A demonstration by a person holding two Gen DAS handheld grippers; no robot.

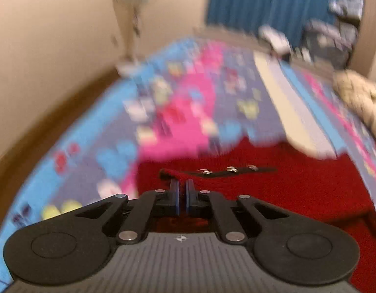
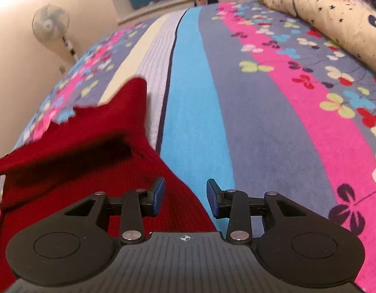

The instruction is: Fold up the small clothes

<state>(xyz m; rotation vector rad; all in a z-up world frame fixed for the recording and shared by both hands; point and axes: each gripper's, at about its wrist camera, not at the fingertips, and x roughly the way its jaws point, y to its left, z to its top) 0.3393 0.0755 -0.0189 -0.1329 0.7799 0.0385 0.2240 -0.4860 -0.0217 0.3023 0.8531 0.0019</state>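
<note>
– Where is our red sweater (image 2: 73, 151)?
– On the striped bed cover (image 2: 261, 112). Our left tongs (image 1: 182, 183) pinch its edge, we think; it's blurry.
– And the right tongs (image 2: 185, 195)?
– Partly open, holding nothing.

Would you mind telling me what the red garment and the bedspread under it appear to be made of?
The red garment looks like a ribbed knit, matte and fuzzy, likely wool or acrylic; fine ribs show near the right tongs. The bedspread looks like soft, short-pile printed fleece or terry, matte with a slight nap.
</note>
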